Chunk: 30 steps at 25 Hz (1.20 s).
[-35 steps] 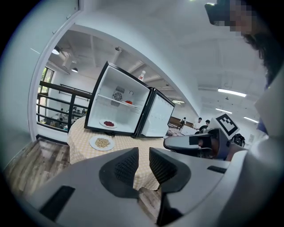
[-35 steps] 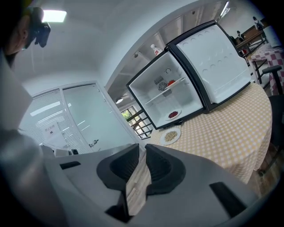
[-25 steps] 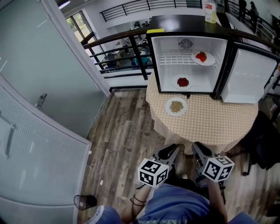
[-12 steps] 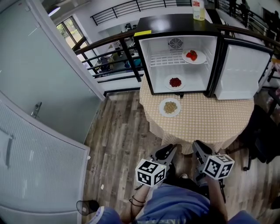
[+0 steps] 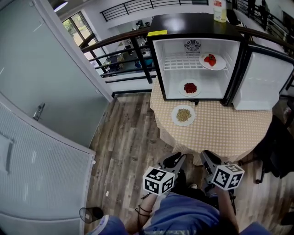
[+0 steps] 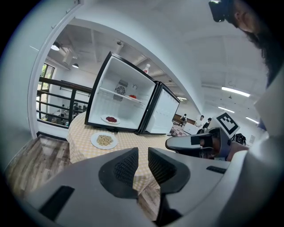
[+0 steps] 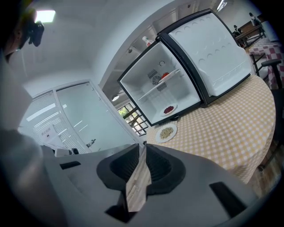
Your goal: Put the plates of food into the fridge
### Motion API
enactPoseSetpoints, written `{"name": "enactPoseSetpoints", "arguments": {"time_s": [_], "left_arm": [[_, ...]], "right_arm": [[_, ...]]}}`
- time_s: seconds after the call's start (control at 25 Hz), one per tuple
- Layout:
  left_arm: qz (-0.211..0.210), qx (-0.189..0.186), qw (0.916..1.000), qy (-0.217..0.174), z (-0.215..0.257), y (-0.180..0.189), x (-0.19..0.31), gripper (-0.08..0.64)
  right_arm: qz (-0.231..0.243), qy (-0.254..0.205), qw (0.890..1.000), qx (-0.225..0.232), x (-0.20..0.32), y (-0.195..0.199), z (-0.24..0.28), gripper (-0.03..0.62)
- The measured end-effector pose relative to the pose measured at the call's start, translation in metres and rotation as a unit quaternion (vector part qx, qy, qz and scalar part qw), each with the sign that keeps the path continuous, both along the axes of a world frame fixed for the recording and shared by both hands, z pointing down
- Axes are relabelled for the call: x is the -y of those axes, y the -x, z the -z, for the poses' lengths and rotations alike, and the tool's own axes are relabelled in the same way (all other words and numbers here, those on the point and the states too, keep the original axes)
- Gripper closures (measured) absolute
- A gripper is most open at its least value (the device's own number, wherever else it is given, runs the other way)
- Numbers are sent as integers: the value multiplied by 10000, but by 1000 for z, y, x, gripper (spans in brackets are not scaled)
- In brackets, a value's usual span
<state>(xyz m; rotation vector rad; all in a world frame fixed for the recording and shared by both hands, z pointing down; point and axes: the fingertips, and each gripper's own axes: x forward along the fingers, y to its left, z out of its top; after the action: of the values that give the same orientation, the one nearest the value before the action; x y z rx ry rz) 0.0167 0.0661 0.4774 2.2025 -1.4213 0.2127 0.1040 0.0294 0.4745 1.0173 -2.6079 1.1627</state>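
A small black fridge (image 5: 197, 34) stands open on a round table with a checked cloth (image 5: 229, 131). A plate of red food (image 5: 212, 61) sits on its upper shelf and a plate of dark red food (image 5: 190, 88) on its floor. A plate of beige food (image 5: 183, 115) (image 6: 104, 140) (image 7: 166, 132) lies on the cloth just in front of the fridge. My left gripper (image 5: 180, 158) (image 6: 143, 155) and right gripper (image 5: 206, 155) (image 7: 143, 155) hang side by side close to my body, short of the table's near edge. Both are shut with nothing in them.
The fridge door (image 5: 262, 80) swings open to the right. A bottle (image 5: 220, 11) stands on top of the fridge. A black railing (image 5: 124, 53) runs behind the table, a glass wall (image 5: 41, 92) is at the left, a dark chair (image 5: 280, 147) at the right.
The head view has swung slightly, so fridge and table shift in the frame. Both grippers stay in place near my body, and the plates have not moved.
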Motion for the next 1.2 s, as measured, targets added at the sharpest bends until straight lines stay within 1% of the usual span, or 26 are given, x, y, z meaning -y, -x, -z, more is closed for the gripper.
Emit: {"name": "enactPoseSetpoints", "arguments": {"time_s": [0.2, 0.36, 0.8, 1.08, 1.2], "left_arm": [[-35, -48, 9998, 181, -7, 7, 24, 492], [-42, -61, 9997, 240, -13, 19, 54, 492], [99, -1, 9984, 564, -41, 82, 125, 491], [-155, 179, 9958, 884, -71, 106, 164, 491], [-254, 161, 9942, 1036, -84, 113, 179, 491]], "right_arm": [[-42, 212, 9997, -64, 20, 7, -10, 531], [-92, 345, 9993, -113, 48, 13, -18, 531], [-82, 699, 9966, -425, 116, 49, -52, 531], [-107, 910, 9934, -685, 150, 70, -79, 531], [-149, 1054, 9911, -799, 161, 75, -92, 531]]}}
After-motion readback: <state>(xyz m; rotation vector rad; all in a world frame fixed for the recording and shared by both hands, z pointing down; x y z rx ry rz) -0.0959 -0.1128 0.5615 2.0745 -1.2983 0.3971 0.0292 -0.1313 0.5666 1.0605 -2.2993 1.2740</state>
